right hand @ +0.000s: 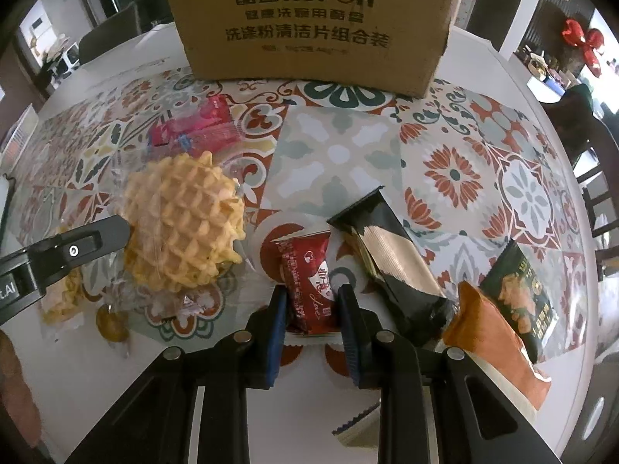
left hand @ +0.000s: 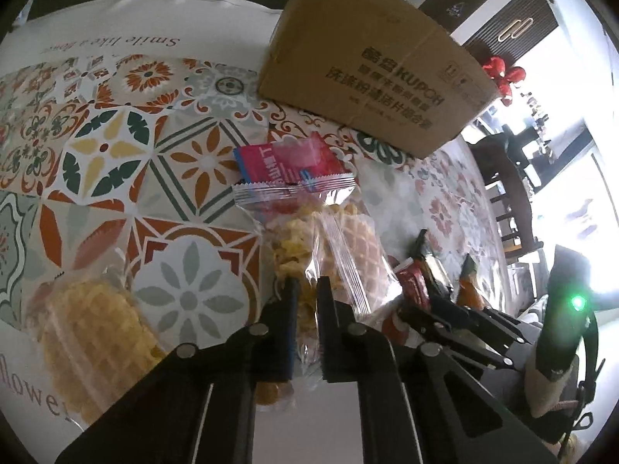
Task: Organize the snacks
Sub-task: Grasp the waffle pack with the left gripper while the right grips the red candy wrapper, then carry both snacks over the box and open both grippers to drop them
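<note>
My left gripper (left hand: 306, 290) is shut on a clear bag of yellow waffle crisps (left hand: 309, 239); the bag also shows in the right wrist view (right hand: 185, 224), held up off the table. My right gripper (right hand: 312, 295) is shut on a small red snack packet (right hand: 307, 286), which lies on the patterned tablecloth. A brown cardboard box (right hand: 313, 19) stands at the far side of the table and also shows in the left wrist view (left hand: 371, 58). A pink-red packet (left hand: 288, 160) lies in front of the box.
A black-and-gold packet (right hand: 390, 263), an orange packet (right hand: 495, 332) and a dark green packet (right hand: 526, 294) lie right of my right gripper. Another waffle bag (left hand: 93, 344) lies at the left. Chairs (right hand: 592, 162) stand beyond the table's right edge.
</note>
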